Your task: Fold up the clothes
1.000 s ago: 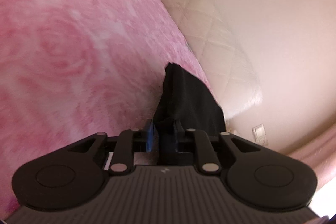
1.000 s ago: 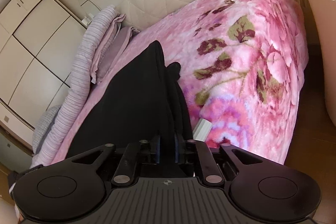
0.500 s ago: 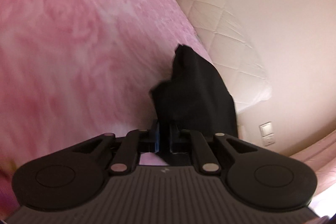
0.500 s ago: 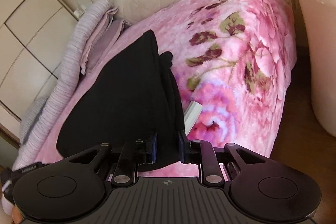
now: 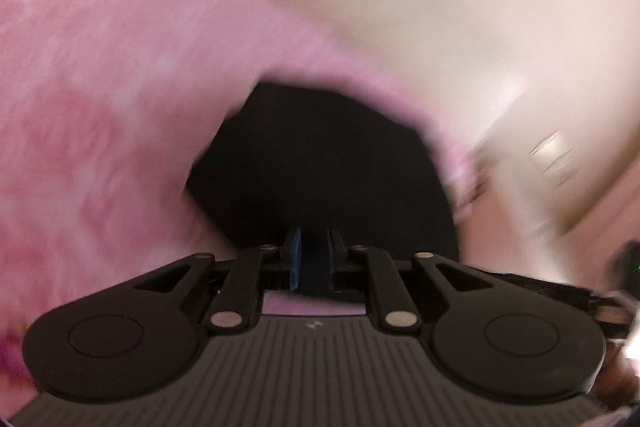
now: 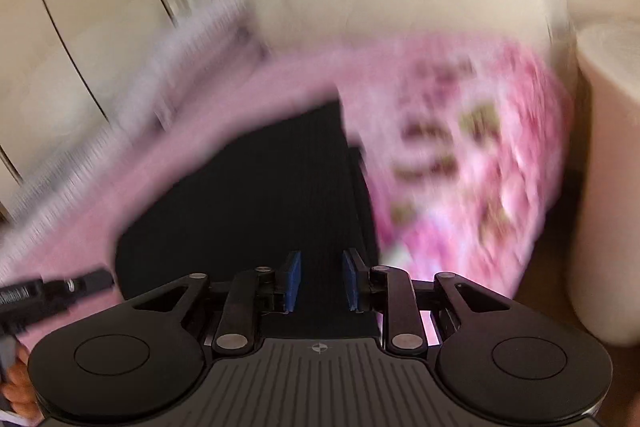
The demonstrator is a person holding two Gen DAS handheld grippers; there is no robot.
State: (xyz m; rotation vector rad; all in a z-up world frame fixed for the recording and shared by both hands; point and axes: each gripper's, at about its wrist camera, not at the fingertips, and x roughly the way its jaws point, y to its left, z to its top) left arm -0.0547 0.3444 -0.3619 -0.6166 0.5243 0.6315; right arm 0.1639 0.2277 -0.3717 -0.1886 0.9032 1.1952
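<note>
Black garment [image 6: 256, 195] lies spread on the pink bed blanket [image 6: 460, 147], below the striped pillows; the left hand-held gripper [image 5: 313, 259] is clenched on its near edge; the right hand-held gripper [image 6: 319, 281] stands parted over the cloth; both views blur; seemingly a fold is being laid or smoothed, so the next move needs aligned edges.

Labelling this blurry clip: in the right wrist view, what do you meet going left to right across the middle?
Cream cabinet doors → black garment → pink floral blanket → cream round container.
</note>
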